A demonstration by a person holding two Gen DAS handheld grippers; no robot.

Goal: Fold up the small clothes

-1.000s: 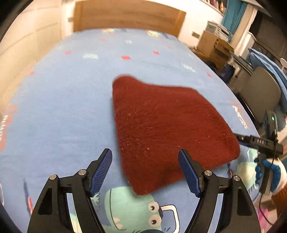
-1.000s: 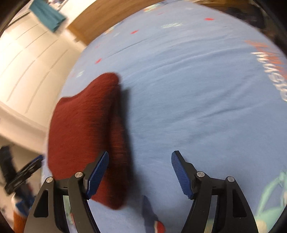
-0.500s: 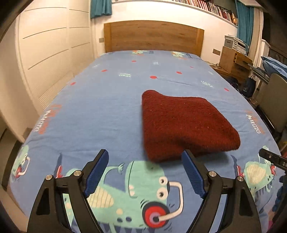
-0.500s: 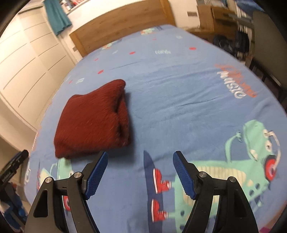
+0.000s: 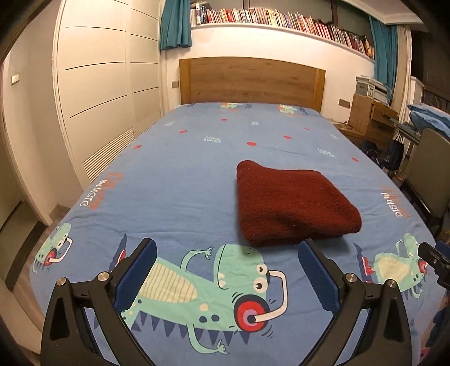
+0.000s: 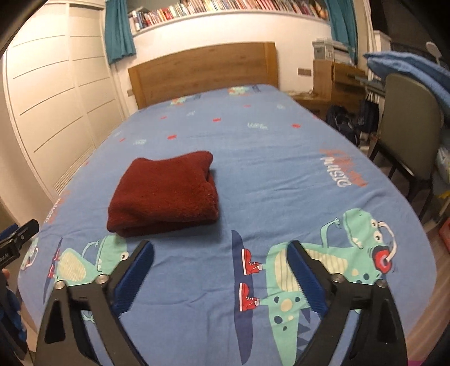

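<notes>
Lettering "music" (image 5: 395,203) shows on our bed sheet (image 5: 174,180) near both side edges. Folded red cloth (image 5: 292,208) lies mid-bed, beyond both claws, untouched. Left claw (image 5: 225,270) and right claw (image 6: 220,270) have just been opening; both gape, nothing between. Chair (image 6: 407,132) stands bedside; books (image 5: 281,18) line a high shelf.

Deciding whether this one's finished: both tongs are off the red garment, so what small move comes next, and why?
Probably none on it: keep both tongs clear. The dark red fleece garment lies as a compact folded bundle on the bed sheet. The left tongs and right tongs, which have just been opening, hold nothing.
</notes>
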